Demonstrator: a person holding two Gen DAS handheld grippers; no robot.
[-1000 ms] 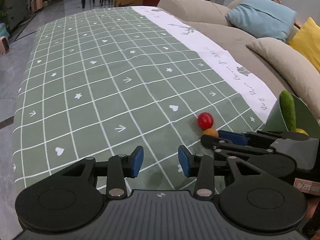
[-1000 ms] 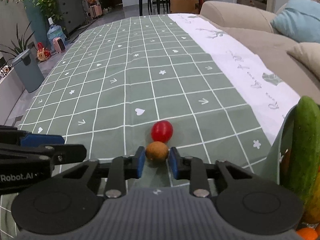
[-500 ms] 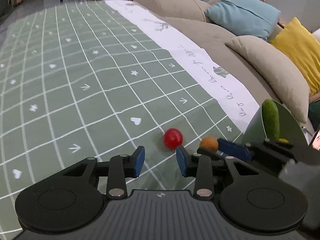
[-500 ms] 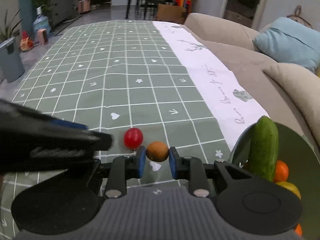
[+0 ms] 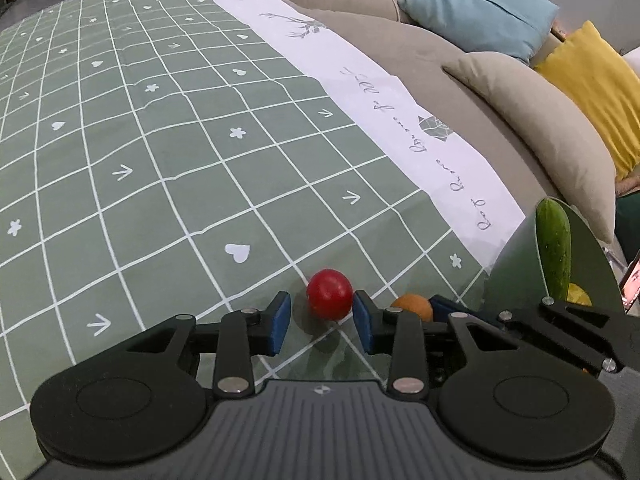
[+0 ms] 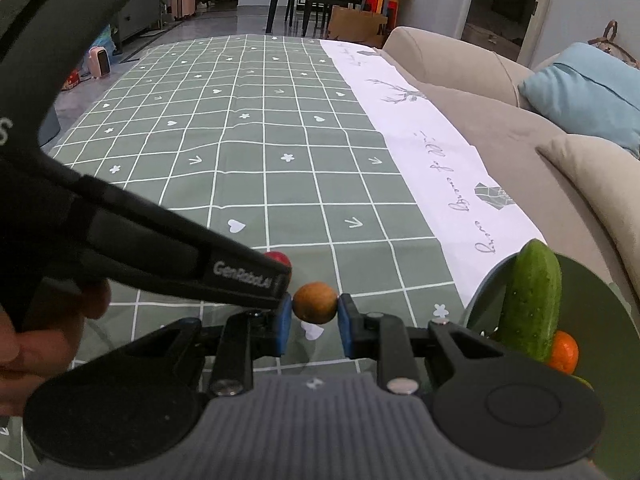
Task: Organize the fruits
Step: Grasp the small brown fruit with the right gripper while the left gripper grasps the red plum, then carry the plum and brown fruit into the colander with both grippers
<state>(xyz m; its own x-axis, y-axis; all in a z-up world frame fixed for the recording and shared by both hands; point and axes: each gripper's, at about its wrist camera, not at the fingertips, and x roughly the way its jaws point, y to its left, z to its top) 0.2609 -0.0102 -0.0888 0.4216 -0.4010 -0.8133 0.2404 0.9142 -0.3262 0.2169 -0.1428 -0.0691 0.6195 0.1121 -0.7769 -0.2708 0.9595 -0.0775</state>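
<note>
A small red fruit (image 5: 329,293) lies on the green checked tablecloth (image 5: 160,160). My left gripper (image 5: 320,318) is open, its blue pads on either side of the red fruit without touching it. My right gripper (image 6: 313,320) is shut on a small brown round fruit (image 6: 315,302), which also shows in the left wrist view (image 5: 414,307). In the right wrist view the red fruit (image 6: 276,258) is mostly hidden behind the left gripper. A grey-green bowl (image 6: 588,292) at the right holds a cucumber (image 6: 530,304) and an orange (image 6: 564,352).
A beige sofa (image 5: 500,120) with blue (image 5: 476,12) and yellow (image 5: 600,92) cushions runs along the right of the table. The white cloth border (image 5: 400,120) marks the table's right edge. Chairs and a cardboard box (image 6: 356,22) stand far behind.
My left gripper has moved right and forward until the red fruit sits between its open pads. My right gripper has kept the brown fruit and shifted right toward the bowl.
</note>
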